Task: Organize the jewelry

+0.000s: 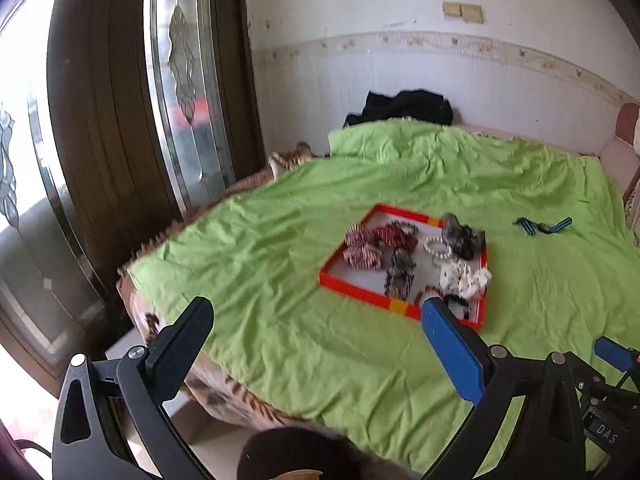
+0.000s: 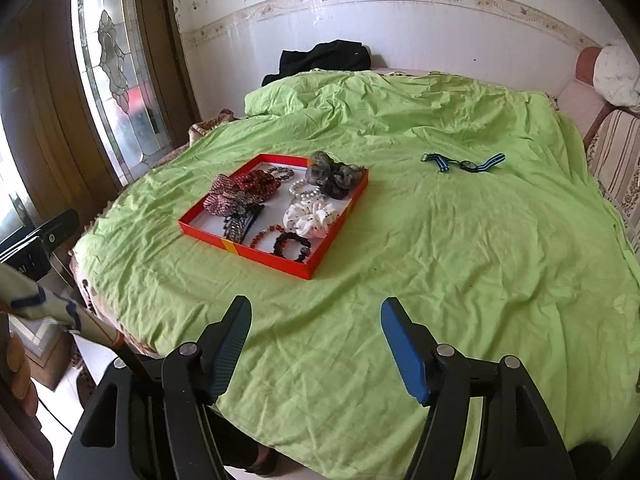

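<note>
Both grippers hover over the near edge of the bed, jaws spread wide, nothing held. The left gripper (image 1: 316, 314) sits low with its blue finger (image 1: 452, 350) overlapping the near corner of the red tray (image 1: 362, 290) in view — actual contact cannot be told. The right gripper (image 2: 316, 312) is well short of the red tray (image 2: 262, 258), which lies ahead and to its left on the green sheet (image 2: 440, 260).

One tray, holding a jumble: three scrunchies — grey (image 2: 334, 174), white spotted (image 2: 310, 216), red patterned (image 2: 256, 184) — one pearl bracelet (image 2: 304, 190), one black bead bracelet (image 2: 292, 246), one red bead string (image 2: 266, 236); hair clips not countable.

One striped watch (image 2: 464, 163) lies apart on the sheet, right of the tray, beyond the right gripper.
</note>
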Available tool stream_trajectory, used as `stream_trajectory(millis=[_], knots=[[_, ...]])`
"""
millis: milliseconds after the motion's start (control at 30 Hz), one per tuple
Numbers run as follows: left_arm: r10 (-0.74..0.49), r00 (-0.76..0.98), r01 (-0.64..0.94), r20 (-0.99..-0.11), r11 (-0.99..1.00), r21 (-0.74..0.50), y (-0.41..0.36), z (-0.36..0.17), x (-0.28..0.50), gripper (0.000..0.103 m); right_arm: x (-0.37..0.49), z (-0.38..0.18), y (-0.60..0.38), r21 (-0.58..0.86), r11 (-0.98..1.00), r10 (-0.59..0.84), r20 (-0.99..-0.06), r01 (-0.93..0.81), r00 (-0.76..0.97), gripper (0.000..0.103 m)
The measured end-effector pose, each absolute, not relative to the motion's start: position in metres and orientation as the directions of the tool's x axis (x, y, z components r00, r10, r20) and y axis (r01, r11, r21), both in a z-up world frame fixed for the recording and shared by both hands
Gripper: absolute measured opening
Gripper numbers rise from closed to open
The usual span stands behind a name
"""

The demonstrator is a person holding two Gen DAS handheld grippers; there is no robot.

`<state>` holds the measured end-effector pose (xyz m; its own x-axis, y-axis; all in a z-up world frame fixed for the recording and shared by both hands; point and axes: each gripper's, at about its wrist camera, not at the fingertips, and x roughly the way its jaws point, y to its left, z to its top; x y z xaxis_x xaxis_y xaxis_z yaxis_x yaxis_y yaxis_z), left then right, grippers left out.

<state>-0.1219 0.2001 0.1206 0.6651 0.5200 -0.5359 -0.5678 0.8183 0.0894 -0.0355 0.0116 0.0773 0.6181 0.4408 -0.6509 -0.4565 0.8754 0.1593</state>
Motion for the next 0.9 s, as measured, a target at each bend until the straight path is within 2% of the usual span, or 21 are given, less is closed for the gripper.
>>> stream_trajectory(millis=[233,333,433,533,600,667,900], knots=[[0.513,0.635,-0.568,-0.577,0.817,0.101,0.200,0.110,-0.116,0.103,-0.028,0.077,0.009,0.130,0.895,0.398,-0.668,-0.428,0.629,0.072],[0.512,0.632,-0.570,-0.582,0.816,0.099,0.201,0.110,-0.116,0.103,-0.019,0.094,0.010,0.122,0.898,0.392,-0.657,-0.423,0.644,0.072],[0.499,0.635,-0.574,-0.590,0.816,0.073,0.204,0.108,-0.116,0.103,-0.002,0.138,0.007,0.091,0.904,0.384,-0.602,-0.417,0.700,0.073],[0.494,0.633,-0.574,-0.595,0.816,0.067,0.206,0.105,-0.115,0.103,0.005,0.174,-0.002,0.073,0.921,0.362,-0.525,-0.383,0.770,0.085],[0.497,0.627,-0.576,-0.600,0.815,0.072,0.208,0.103,-0.112,0.103,0.004,0.180,-0.005,0.073,0.924,0.358,-0.502,-0.375,0.787,0.087],[0.499,0.616,-0.578,-0.610,0.812,0.081,0.210,0.100,-0.108,0.103,0.004,0.171,-0.004,0.075,0.925,0.356,-0.520,-0.373,0.777,0.087],[0.477,0.580,-0.564,-0.660,0.820,0.098,0.210,0.082,-0.098,0.103,0.002,0.082,0.022,0.096,0.905,0.355,-0.706,-0.414,0.613,0.087]])
